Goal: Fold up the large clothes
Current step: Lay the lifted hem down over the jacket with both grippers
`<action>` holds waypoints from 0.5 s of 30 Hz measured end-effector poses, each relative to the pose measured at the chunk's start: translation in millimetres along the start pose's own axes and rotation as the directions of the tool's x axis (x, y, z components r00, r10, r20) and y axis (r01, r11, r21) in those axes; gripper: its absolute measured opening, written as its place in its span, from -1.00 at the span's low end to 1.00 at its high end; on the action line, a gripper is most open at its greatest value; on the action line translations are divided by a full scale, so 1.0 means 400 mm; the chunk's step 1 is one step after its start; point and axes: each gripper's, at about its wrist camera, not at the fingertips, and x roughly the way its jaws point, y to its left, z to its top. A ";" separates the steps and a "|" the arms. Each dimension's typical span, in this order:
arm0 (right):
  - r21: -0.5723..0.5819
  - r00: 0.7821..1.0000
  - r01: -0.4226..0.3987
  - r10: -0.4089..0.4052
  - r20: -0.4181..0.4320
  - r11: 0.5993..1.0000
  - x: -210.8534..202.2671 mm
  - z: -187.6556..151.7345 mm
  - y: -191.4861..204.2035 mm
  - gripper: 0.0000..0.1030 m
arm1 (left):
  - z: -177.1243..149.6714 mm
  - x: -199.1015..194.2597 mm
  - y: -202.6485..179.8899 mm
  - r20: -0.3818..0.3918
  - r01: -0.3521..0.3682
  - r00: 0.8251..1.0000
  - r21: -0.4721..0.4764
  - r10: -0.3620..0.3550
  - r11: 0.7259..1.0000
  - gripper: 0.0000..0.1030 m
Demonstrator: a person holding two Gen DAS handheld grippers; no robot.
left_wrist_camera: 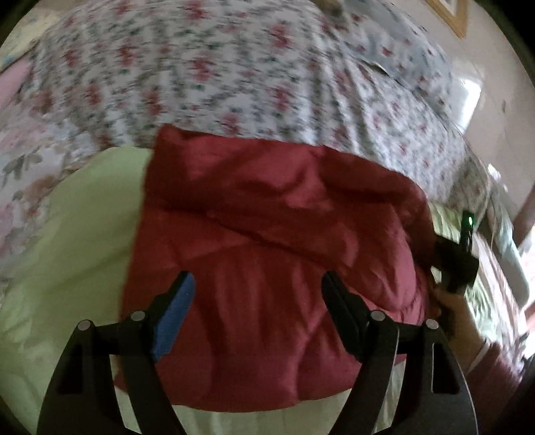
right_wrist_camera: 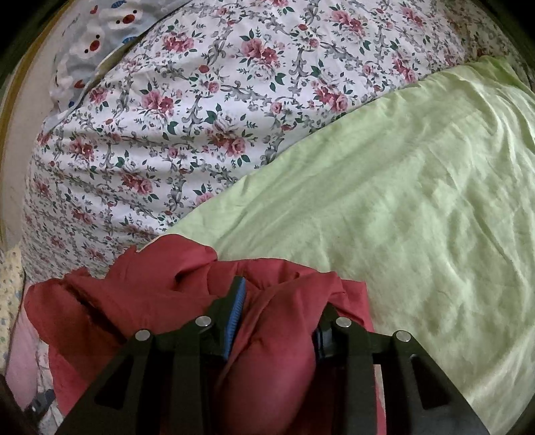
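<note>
A dark red puffy garment lies folded into a thick bundle on a light green sheet. My left gripper is open, its fingers spread wide just above the bundle's near part, holding nothing. My right gripper is shut on a thick fold of the red garment, which bulges between its fingers. The right gripper also shows in the left wrist view at the bundle's right edge, with the hand behind it.
A floral quilt is heaped beyond the green sheet. A pillow with a white and red print lies at the far left. A wall with a wooden picture frame is at the right.
</note>
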 end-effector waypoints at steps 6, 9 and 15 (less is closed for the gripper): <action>0.020 1.000 -0.022 0.022 0.009 1.000 -0.024 -0.002 0.000 -0.26 | -0.029 0.104 -0.039 -0.061 -0.076 0.995 0.042 0.078 0.996 0.52; 0.028 0.999 -0.036 0.036 0.010 0.999 -0.071 -0.001 0.015 0.01 | -0.040 0.155 -0.031 -0.056 -0.156 0.986 0.043 0.158 0.987 0.55; -0.160 0.985 -0.017 0.044 0.165 0.987 -0.276 -0.065 0.117 0.52 | -0.030 0.199 -0.031 -0.037 -0.228 0.973 0.039 0.229 0.973 0.58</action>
